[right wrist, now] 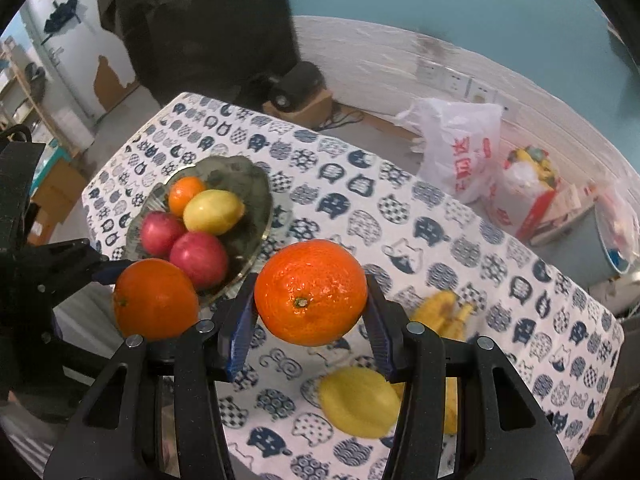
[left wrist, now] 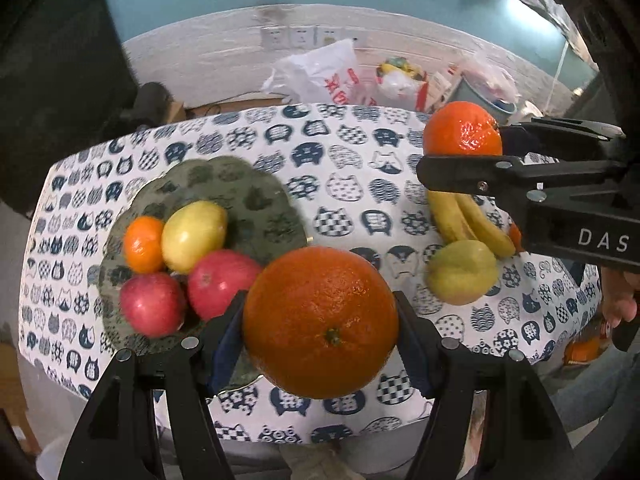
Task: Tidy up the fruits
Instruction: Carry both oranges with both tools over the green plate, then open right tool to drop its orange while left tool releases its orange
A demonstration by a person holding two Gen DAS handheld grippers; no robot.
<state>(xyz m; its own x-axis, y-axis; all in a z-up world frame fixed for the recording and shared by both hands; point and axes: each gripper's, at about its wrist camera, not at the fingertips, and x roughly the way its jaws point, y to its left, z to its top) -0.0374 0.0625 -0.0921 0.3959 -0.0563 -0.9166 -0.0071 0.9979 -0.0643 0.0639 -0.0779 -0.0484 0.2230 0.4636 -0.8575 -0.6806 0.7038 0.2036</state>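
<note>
My left gripper [left wrist: 320, 304] is shut on a large orange [left wrist: 320, 328], held above the near table edge just right of the plate. My right gripper [right wrist: 311, 284] is shut on a smaller tangerine [right wrist: 310, 300] above the cat-print tablecloth [right wrist: 360, 200]. Each shows in the other view: the right gripper [left wrist: 460, 148] with its tangerine [left wrist: 462, 130] at the right, the left gripper [right wrist: 140, 308] with its orange [right wrist: 160, 292] at the left. The dark glass plate [left wrist: 240, 192] holds two red apples [left wrist: 152, 304], a yellow pear [left wrist: 194, 236] and a small tangerine [left wrist: 143, 244]. Bananas [left wrist: 468, 220] and a yellow-green pear [left wrist: 462, 276] lie on the cloth.
Beyond the table's far edge, plastic bags [right wrist: 460, 148], a carton of clutter [right wrist: 528, 192] and a grey bin [right wrist: 580, 248] stand on the floor by the white wall. A cardboard box [right wrist: 304, 104] sits at the far left corner. A hand [left wrist: 620, 304] shows at the right.
</note>
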